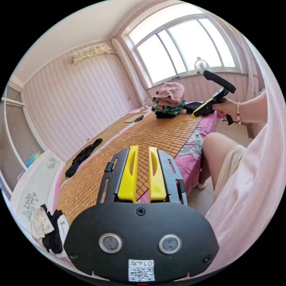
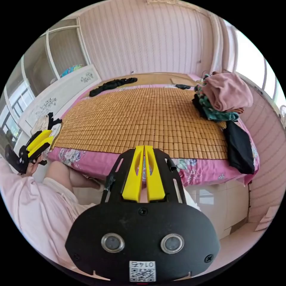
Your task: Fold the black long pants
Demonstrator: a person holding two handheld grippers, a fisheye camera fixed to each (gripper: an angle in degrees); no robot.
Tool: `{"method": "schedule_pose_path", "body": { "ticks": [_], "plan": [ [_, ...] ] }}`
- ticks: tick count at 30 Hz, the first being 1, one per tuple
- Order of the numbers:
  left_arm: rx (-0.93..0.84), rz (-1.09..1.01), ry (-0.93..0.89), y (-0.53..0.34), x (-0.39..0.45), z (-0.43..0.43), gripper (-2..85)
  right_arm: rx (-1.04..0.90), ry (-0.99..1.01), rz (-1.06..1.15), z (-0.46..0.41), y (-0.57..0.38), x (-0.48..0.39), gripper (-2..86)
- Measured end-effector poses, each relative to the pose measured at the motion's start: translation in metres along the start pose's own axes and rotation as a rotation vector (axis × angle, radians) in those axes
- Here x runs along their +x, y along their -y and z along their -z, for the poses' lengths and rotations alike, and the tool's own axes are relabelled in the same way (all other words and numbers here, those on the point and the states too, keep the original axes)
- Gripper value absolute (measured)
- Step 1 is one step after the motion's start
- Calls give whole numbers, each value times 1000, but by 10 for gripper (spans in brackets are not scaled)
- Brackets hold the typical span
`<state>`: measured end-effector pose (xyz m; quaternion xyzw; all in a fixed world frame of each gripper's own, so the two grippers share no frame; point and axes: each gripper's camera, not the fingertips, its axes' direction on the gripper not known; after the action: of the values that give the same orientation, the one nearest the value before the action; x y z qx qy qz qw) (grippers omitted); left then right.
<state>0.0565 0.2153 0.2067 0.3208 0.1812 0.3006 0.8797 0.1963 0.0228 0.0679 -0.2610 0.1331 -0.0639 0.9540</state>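
A long black garment [image 1: 83,156] [image 2: 113,83] lies stretched out along the far side of the bed. A second black garment [image 2: 238,147] [image 1: 193,105] lies folded at the bed's near edge, beside a pile of clothes. My left gripper [image 1: 143,147] [image 2: 51,134] hovers over the near edge of the bamboo mat [image 1: 149,131] [image 2: 143,119], its yellow jaws slightly apart and holding nothing. My right gripper [image 2: 144,146] [image 1: 195,114] is held in front of the bed with its jaws together and empty, close to the folded black garment.
A pile of folded clothes [image 2: 226,91] [image 1: 169,98] with a pink piece on top stands on the mat near the window. Light and black clothes [image 1: 47,229] [image 2: 47,120] lie on the white headboard. The person's knee [image 1: 217,149] is against the bed's pink side.
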Motion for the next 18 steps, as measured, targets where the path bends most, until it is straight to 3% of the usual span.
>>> {"method": "schedule_pose_path", "body": {
  "ticks": [6,11,18],
  "plan": [
    [162,-91,-308,79,90,-62,103,-46,11,-276,-5,-94,126,58],
    [83,-25,-420,136,134,-154,110,-52,-206,-266,-26,-106,212,80],
    [-86,-46,-563,183,203,-287,129,75,-212,-268,-62,-78,312,129]
  ]
}}
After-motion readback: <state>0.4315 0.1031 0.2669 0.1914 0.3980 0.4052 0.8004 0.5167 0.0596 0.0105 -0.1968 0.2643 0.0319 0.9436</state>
